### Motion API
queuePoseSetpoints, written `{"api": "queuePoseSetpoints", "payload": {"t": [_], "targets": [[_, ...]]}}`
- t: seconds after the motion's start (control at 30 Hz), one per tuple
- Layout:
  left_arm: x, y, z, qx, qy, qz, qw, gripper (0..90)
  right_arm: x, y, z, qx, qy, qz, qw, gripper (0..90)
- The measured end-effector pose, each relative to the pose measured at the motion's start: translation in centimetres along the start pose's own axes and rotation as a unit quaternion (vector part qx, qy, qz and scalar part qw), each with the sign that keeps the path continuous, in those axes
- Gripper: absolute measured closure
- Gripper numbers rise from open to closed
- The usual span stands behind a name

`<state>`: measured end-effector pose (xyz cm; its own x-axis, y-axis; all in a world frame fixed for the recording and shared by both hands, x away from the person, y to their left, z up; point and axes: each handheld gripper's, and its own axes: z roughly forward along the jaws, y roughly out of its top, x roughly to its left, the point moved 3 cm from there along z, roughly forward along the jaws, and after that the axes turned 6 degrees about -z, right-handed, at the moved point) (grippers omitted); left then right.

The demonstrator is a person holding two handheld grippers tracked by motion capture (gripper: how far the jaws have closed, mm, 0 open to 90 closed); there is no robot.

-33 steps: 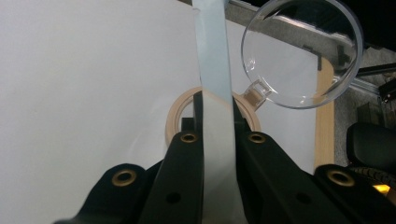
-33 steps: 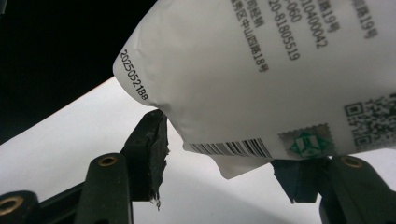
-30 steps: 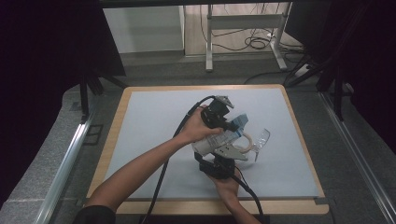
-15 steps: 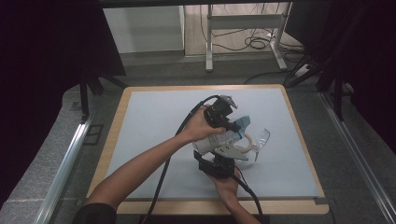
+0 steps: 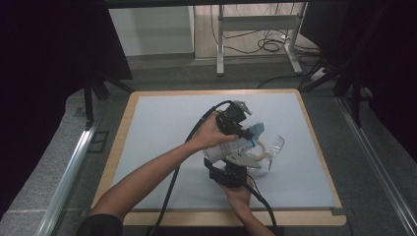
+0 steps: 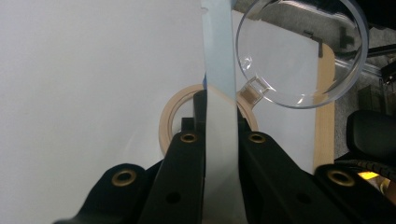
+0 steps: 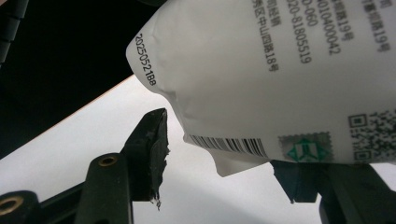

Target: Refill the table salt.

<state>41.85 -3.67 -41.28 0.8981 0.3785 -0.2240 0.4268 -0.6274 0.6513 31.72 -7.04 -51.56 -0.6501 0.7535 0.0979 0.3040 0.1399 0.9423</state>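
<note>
White plastic pouch (image 5: 231, 146) hangs near the middle of the table (image 5: 162, 118), its pale blue top edge pinched by the left gripper (image 6: 219, 116), whose jaws are pressed together on it. The right gripper (image 7: 219, 154) waits just below with jaws spread, the pouch's bottom edge between them but not yet squeezed.

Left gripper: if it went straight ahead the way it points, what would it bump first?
Probably the beige tape ring, lying on the mat just past the left gripper, whose jaws are shut on the pale pouch. The clear round piece sits off to the side. Depth is unclear.
</note>
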Motion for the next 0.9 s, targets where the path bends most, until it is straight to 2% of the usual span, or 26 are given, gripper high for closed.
{"api": "queuePoseSetpoints", "payload": {"t": [0.4,0.6,0.9], "targets": [[0.05,0.12,-0.07,0.003,-0.003,0.001,1.0,90.0,-0.12,-0.01,0.1,0.0,-0.003,-0.002,1.0,43.8],[-0.27,0.58,-0.23,0.005,0.001,0.006,1.0,90.0,-0.24,0.4,-0.01,-0.008,-0.006,0.008,0.9999,44.0],[-0.5,0.89,-0.17,0.01,0.006,0.012,0.9999,90.0,-0.25,0.66,0.12,-0.01,-0.013,0.004,0.9999,44.1]]}}
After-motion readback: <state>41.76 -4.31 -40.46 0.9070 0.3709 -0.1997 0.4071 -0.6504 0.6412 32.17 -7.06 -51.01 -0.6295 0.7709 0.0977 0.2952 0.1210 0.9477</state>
